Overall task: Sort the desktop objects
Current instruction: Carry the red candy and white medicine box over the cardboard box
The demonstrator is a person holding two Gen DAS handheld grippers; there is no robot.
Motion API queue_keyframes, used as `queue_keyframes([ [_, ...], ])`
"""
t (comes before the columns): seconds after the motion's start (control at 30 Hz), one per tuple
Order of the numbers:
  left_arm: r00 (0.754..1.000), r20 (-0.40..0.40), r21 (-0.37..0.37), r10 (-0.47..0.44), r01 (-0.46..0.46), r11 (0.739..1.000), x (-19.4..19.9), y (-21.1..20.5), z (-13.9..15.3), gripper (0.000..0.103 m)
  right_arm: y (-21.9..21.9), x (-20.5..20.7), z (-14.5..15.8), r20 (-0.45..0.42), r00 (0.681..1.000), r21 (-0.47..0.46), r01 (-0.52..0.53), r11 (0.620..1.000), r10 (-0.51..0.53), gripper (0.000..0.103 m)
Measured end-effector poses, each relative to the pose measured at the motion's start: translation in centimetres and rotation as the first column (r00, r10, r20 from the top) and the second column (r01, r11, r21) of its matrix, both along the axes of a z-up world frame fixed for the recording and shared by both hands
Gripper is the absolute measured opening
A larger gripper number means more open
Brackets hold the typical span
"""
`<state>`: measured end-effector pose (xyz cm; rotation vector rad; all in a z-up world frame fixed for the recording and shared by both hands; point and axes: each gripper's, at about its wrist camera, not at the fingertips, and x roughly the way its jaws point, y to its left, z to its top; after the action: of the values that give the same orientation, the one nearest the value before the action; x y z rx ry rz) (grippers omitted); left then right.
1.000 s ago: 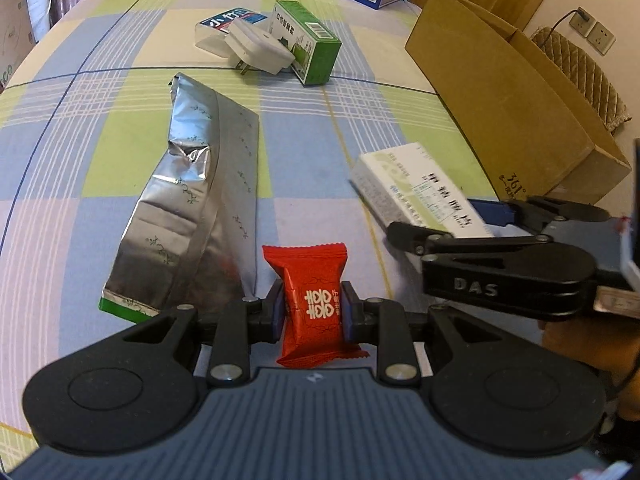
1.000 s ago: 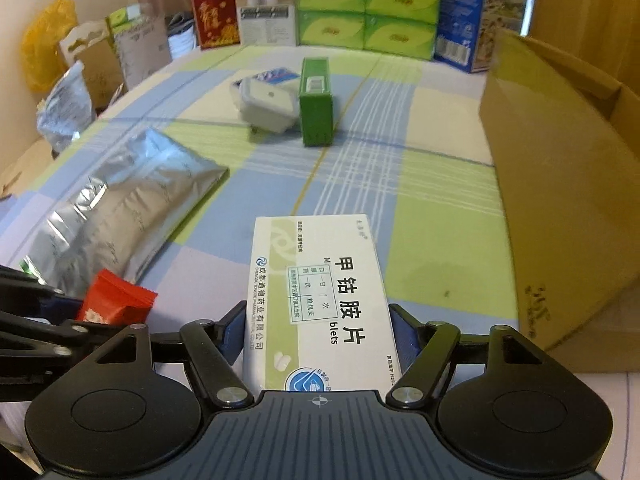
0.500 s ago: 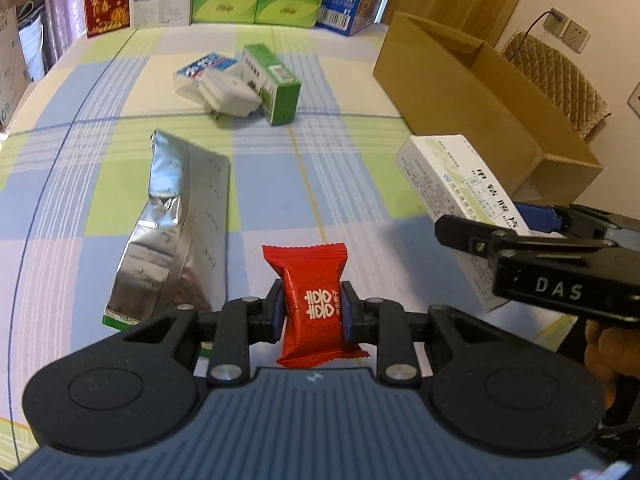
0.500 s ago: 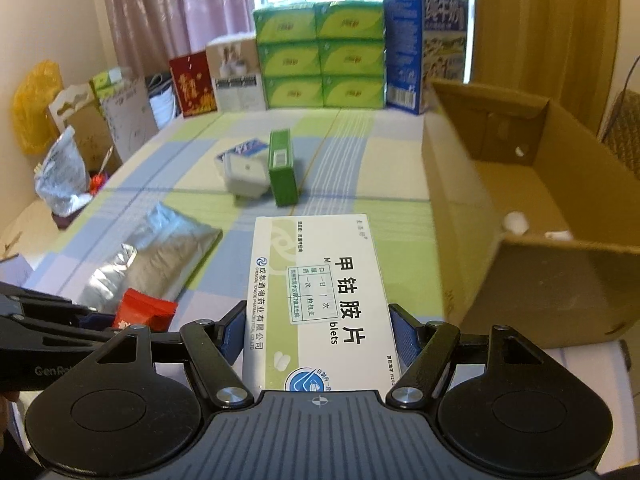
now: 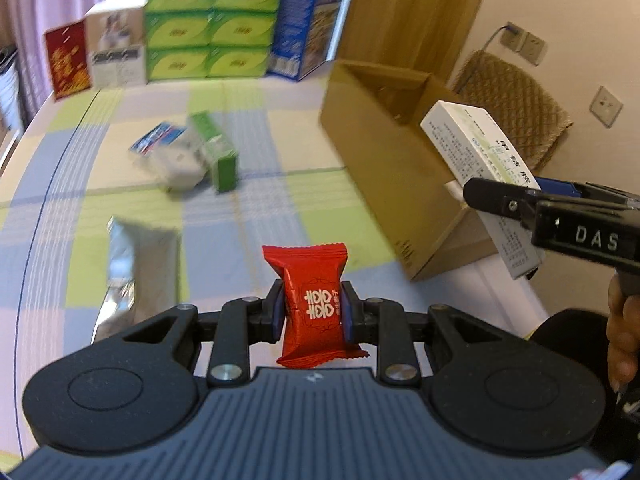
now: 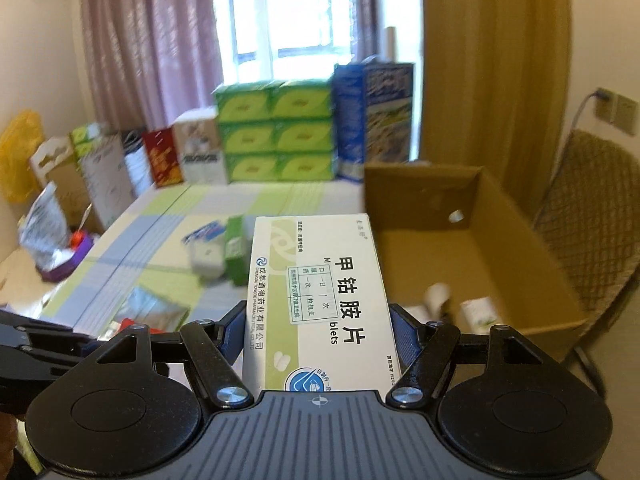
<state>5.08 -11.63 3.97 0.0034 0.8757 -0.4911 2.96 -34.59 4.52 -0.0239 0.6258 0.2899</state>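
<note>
Both grippers have lifted since a second ago, so the cardboard box [image 6: 500, 248] now shows its open inside instead of just a side wall. Only the right wrist view sees into it: a few small white items on its floor. The right gripper [image 6: 318, 338] stays clamped on the white medicine box [image 6: 320, 300], up by the box's near edge. The left gripper [image 5: 312, 314] is still pinching the red candy packet [image 5: 310, 300] above the checked table [image 5: 256, 216], silver pouch [image 5: 140, 268] below.

Both wrist cams sit just behind their fingers, raised above the checked-cloth desk [image 5: 260, 216], facing the stacked green cartons [image 6: 276, 132]. Shared: open brown cardboard box [image 5: 384, 152], cartons, desk clutter. Left view catches the right gripper [image 5: 516, 204].
</note>
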Motion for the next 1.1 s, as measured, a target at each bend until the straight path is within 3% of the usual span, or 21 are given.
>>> queue_keyframes([
  [0.27,0.993,0.055,-0.019,-0.108,0.109,0.994,2.2,-6.5,3.1,0.022,-6.9,3.0,2.6,0.045,0.991,-0.028,0.13,0.991,-0.128,0.069],
  [0.53,0.977,0.077,-0.021,-0.199,0.201,0.979,4.5,-13.1,4.1,0.022,-11.8,5.3,2.2,0.03,0.982,-0.052,0.19,0.98,-0.188,0.069],
  [1.1,0.967,0.051,0.0,-0.25,0.251,0.968,6.4,-18.2,2.4,0.022,-14.2,8.2,0.6,-0.018,0.98,-0.041,0.196,0.98,-0.197,0.069],
])
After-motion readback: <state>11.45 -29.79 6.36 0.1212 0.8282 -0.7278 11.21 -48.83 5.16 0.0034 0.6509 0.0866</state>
